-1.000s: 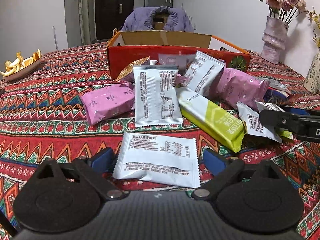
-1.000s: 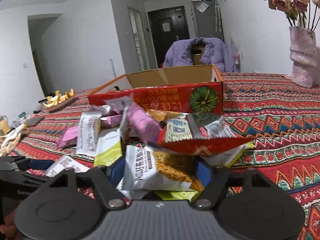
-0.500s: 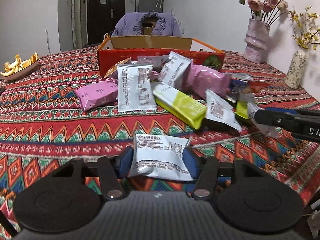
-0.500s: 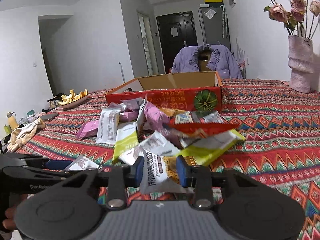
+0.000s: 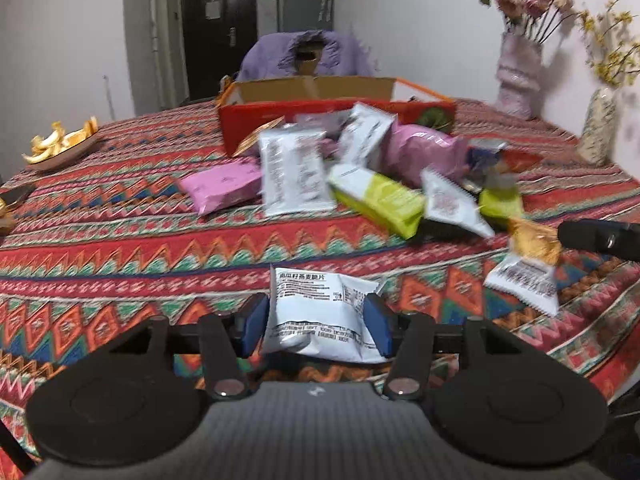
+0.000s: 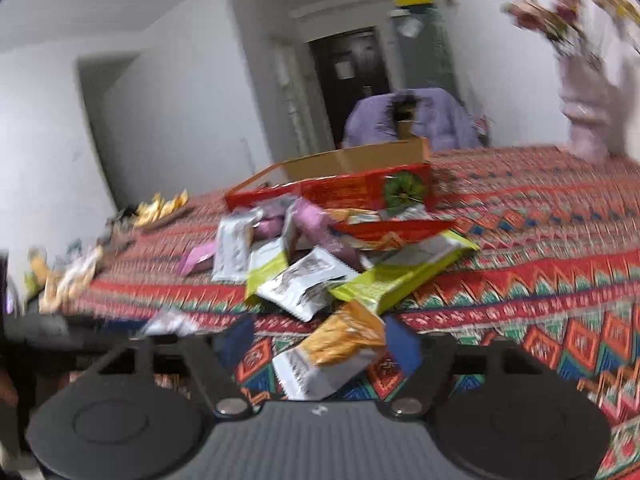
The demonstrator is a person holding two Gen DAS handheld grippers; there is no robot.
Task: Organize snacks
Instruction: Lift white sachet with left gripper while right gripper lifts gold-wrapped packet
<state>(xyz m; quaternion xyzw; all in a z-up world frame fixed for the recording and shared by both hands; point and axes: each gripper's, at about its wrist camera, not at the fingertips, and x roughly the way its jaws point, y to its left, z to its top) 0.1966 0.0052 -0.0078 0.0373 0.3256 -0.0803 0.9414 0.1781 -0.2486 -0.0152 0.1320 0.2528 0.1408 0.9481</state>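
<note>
Sorting step: the left gripper (image 5: 316, 322), jaws easing apart, pinches a white printed crinkly snack packet (image 5: 320, 312) over the patterned tablecloth (image 5: 120, 240), while the right gripper (image 6: 316, 344) opens wide around a loose orange-and-white snack packet (image 6: 332, 354); next probably calls for regrasping and carrying to the red cardboard box (image 5: 320, 114).

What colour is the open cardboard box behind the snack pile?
Red cardboard box, plain brown inside; left wrist view.

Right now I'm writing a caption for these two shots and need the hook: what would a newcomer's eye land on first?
First, the bright heap of snack packets on the patterned tablecloth, just in front of the open red box. Next, the white packet between the fingers of the left gripper, whose jaws are opening. Near the right gripper, also opening, an orange-and-white packet lies on the cloth.
</note>
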